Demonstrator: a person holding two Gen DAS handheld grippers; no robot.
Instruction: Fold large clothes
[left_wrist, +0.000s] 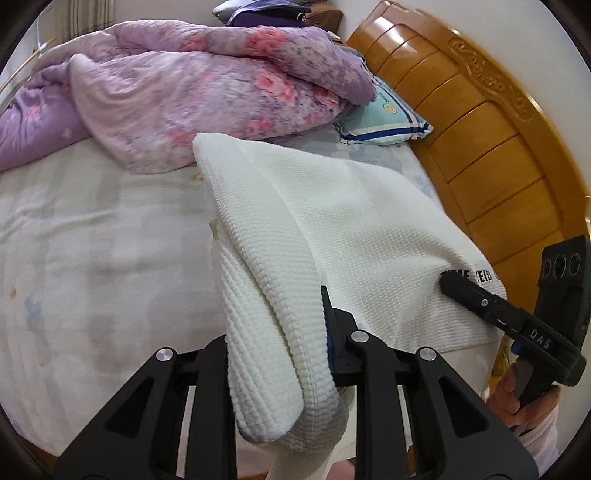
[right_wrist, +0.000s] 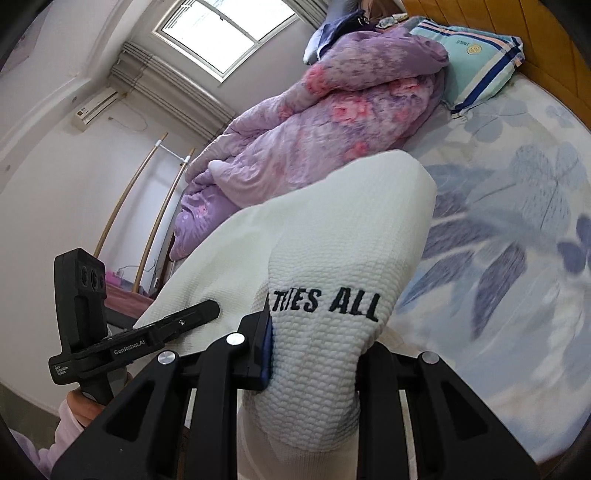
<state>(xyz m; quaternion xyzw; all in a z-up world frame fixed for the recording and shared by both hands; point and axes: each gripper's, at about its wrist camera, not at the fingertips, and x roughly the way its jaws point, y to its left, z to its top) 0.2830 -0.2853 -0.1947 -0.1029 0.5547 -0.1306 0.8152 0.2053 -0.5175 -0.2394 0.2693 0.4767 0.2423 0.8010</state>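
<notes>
White knit garment (left_wrist: 332, 229) hangs lifted above the bed (left_wrist: 92, 258) near the headboard edge, left gripper (left_wrist: 280, 354) and right gripper (right_wrist: 314, 354) each pinching a bunched edge. Mid-fold, I judge; next, carry the held edge across and lay it flat.

I see one white waffle-knit garment (left_wrist: 332, 221), lifted and stretched between my two tongs. Its bunched left edge hangs through my left tongs (left_wrist: 280, 369); the right edge, printed with black letters ending "ALL", is pinched in my right tongs (right_wrist: 314, 369). Beyond both tongs the cloth rises to a folded corner.
</notes>
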